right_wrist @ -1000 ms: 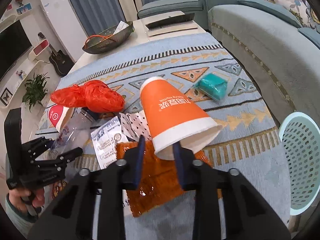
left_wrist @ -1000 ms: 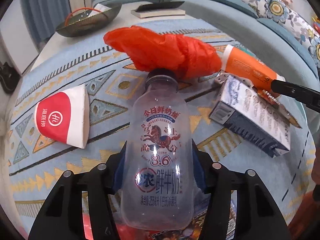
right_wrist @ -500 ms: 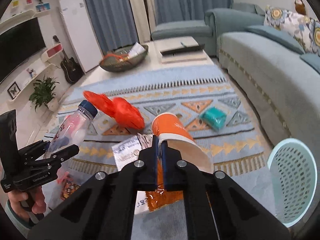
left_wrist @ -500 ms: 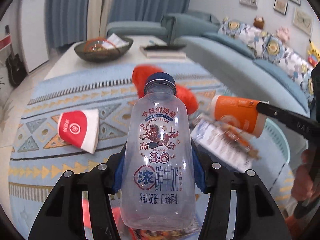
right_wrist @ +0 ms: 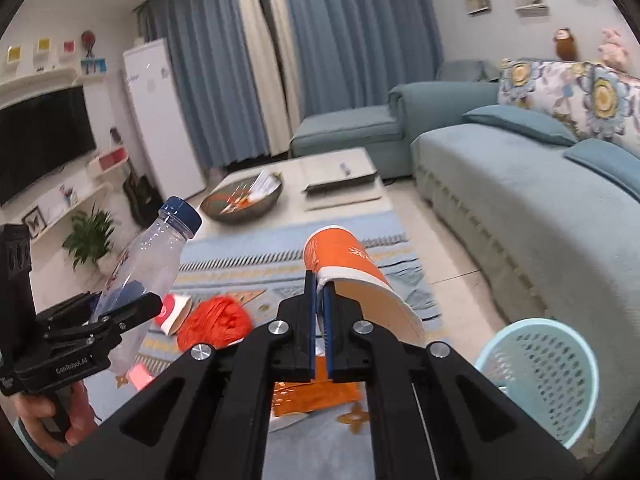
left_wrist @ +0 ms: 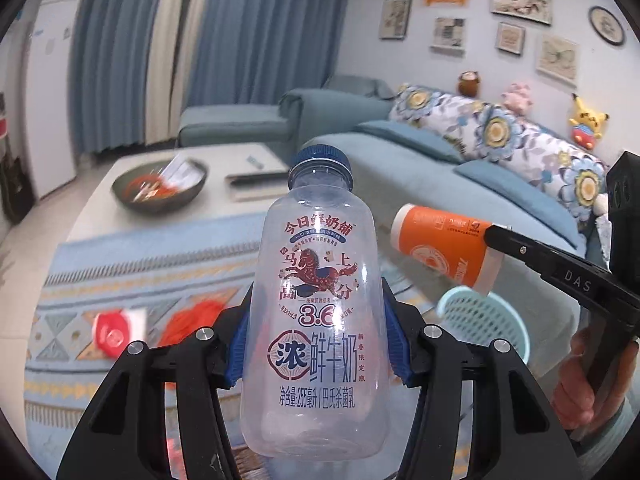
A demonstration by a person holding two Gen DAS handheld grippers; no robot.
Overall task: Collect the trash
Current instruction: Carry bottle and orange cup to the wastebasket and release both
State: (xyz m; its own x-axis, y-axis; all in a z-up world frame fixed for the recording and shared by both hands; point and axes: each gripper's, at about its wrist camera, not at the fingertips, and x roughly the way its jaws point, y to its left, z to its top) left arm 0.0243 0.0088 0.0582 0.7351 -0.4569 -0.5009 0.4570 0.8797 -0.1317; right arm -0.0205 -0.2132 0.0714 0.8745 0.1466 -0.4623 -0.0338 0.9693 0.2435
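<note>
My left gripper [left_wrist: 316, 344] is shut on a clear plastic milk bottle [left_wrist: 316, 320] with a blue cap, held upright above the rug. It also shows in the right wrist view [right_wrist: 140, 264], at the left. My right gripper [right_wrist: 319, 304] is shut on the rim of an orange paper cup [right_wrist: 348, 264], lifted off the floor; the cup also shows in the left wrist view [left_wrist: 444, 248]. A pale blue mesh basket [right_wrist: 540, 364] stands on the floor at the lower right, below and right of the cup; it also shows in the left wrist view [left_wrist: 480, 320].
On the patterned rug [right_wrist: 256, 264] lie a crumpled orange-red bag [right_wrist: 216, 322], a red-and-white paper cup [right_wrist: 172, 312] and an orange wrapper [right_wrist: 316, 396]. A coffee table [right_wrist: 352, 168] with a dark bowl [right_wrist: 244, 200] stands behind. A blue sofa [right_wrist: 520, 184] runs along the right.
Both grippers have risen well above the rug with the bottle and the orange cup. The right jaws closed tight on the cup's rim. The basket now sits nearer below the cup.
</note>
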